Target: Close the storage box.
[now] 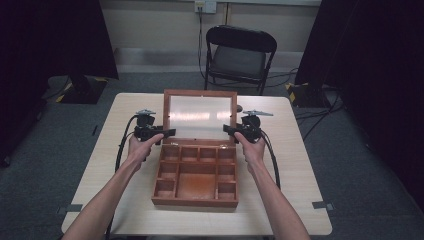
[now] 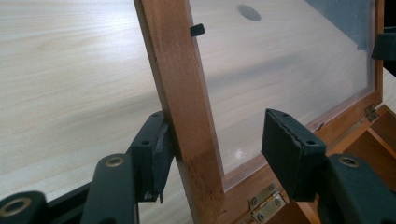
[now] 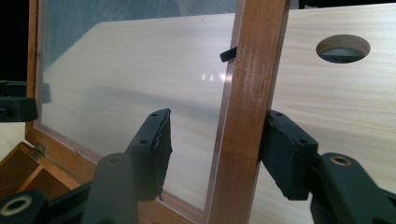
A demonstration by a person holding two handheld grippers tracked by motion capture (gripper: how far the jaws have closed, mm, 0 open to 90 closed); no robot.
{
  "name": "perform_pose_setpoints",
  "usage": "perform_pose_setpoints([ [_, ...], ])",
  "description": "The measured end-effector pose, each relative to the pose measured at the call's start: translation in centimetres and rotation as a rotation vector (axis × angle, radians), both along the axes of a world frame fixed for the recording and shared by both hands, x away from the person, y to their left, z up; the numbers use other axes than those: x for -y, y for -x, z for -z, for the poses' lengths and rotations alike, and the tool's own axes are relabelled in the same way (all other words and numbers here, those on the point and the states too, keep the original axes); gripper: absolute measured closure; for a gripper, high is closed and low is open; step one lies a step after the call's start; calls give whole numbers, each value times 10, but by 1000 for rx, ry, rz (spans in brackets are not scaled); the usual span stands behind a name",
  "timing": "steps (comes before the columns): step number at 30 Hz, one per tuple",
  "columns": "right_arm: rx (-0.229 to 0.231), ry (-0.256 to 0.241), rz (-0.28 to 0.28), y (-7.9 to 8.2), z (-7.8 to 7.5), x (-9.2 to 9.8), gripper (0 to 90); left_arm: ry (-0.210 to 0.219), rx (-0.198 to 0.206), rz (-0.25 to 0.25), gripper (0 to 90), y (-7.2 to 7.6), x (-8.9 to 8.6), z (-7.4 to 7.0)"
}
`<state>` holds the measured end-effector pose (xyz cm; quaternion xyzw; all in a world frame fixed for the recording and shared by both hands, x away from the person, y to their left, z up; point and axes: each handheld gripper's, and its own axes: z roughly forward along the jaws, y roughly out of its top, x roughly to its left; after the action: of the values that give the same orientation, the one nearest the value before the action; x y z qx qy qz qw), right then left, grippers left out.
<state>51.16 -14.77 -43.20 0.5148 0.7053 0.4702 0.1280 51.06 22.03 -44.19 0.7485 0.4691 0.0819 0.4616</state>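
Mid-table, the wooden box (image 1: 196, 175) stands with its glazed lid (image 1: 200, 114) raised; my left gripper (image 2: 212, 151) and right gripper (image 3: 215, 151) straddle the lid's side rails, jaws spread, one pad on each touching wood; the lid's top edge is cut off in both gripper views.

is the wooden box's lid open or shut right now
Open. The glass-paned lid stands raised behind the wooden box, baring its empty compartments. Left tongs and right tongs each straddle a side rail.
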Motion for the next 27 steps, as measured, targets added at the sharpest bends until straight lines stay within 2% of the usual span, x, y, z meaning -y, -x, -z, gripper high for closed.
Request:
perform_pose_setpoints([
  [3, 6, 2, -9, 4, -5, 1, 467, -25, 21, 11, 441, 3, 0, -3],
  [16, 32, 2, -43, 16, -19, 3, 493, -4, 49, 19, 508, 15, -7, -15],
  [22, 38, 46, -68, 25, -27, 2, 507, 5, 75, 37, 519, 22, -9, -20],
  [27, 43, 34, -79, 33, -31, 3, 505, 6, 92, 42, 532, 26, -9, -24],
])
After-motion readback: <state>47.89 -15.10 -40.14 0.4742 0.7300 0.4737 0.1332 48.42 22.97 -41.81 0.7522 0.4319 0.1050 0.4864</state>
